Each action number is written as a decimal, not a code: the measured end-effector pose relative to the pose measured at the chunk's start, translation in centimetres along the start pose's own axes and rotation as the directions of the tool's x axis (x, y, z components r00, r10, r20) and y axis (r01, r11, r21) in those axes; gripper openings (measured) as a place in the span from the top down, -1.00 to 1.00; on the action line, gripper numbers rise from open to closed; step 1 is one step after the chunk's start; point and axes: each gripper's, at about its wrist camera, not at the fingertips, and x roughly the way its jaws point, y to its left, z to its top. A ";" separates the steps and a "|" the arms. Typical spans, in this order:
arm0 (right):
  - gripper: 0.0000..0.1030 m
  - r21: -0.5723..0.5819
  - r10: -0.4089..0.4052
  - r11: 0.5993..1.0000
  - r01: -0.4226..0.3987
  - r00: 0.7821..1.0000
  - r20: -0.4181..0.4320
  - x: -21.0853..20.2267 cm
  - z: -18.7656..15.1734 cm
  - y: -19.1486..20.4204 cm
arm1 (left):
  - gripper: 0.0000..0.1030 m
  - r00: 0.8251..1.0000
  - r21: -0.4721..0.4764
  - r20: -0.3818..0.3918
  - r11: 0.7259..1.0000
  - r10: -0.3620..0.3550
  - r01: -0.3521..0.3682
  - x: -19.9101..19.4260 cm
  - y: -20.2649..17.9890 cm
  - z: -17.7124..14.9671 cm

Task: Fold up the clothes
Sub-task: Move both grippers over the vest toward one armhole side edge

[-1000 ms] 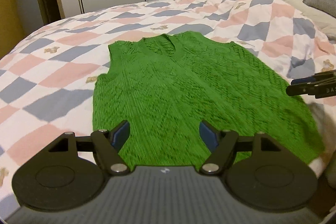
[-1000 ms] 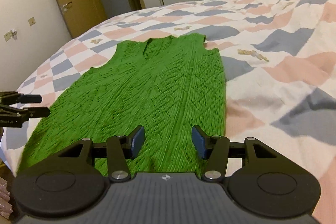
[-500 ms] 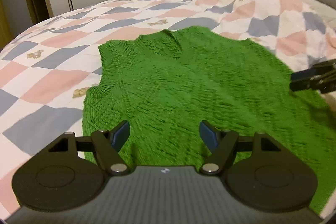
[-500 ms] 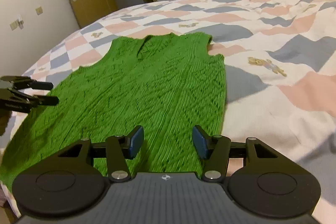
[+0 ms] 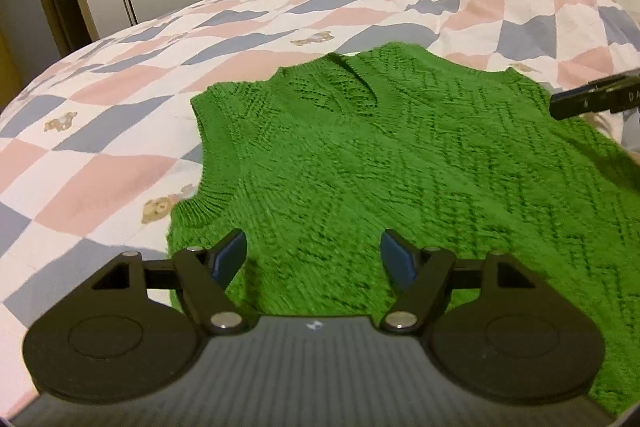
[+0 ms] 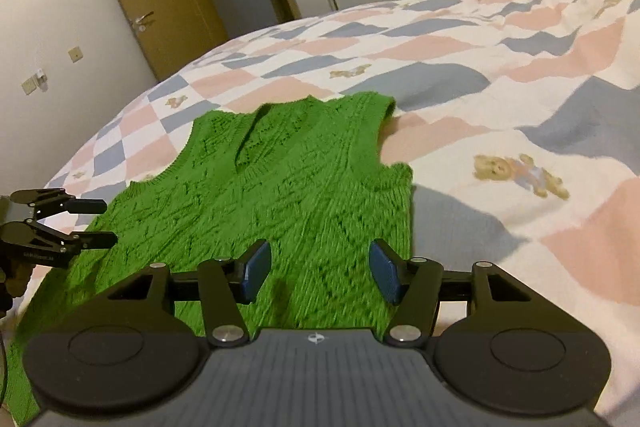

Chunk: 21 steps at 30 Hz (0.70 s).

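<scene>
Two hand-held grippers hover low over a green knit vest (image 5: 380,163) spread flat on a checked quilt (image 5: 120,131) — left gripper (image 5: 313,259) and right gripper (image 6: 320,271) both spread wide, holding nothing. Hem nearest; the vest's long axis runs away to the neckline.

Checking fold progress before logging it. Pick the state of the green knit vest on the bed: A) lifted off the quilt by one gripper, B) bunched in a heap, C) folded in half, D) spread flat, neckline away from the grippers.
D: the green vest lies flat on the checked quilt, V-neck at the far end, with both grippers open over it.
</scene>
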 end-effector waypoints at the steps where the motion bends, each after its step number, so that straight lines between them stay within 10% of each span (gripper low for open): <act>1: -0.12 -0.002 0.007 1.000 -0.007 1.000 0.000 0.3 0.4 -0.1 | -0.38 1.000 0.000 0.001 1.000 0.000 0.000 0.3 0.3 0.1; 21: -0.10 -0.049 0.025 0.998 -0.028 0.998 -0.065 9.8 8.0 -4.4 | -0.36 0.996 -0.166 -0.006 0.982 -0.087 0.084 9.0 10.3 4.3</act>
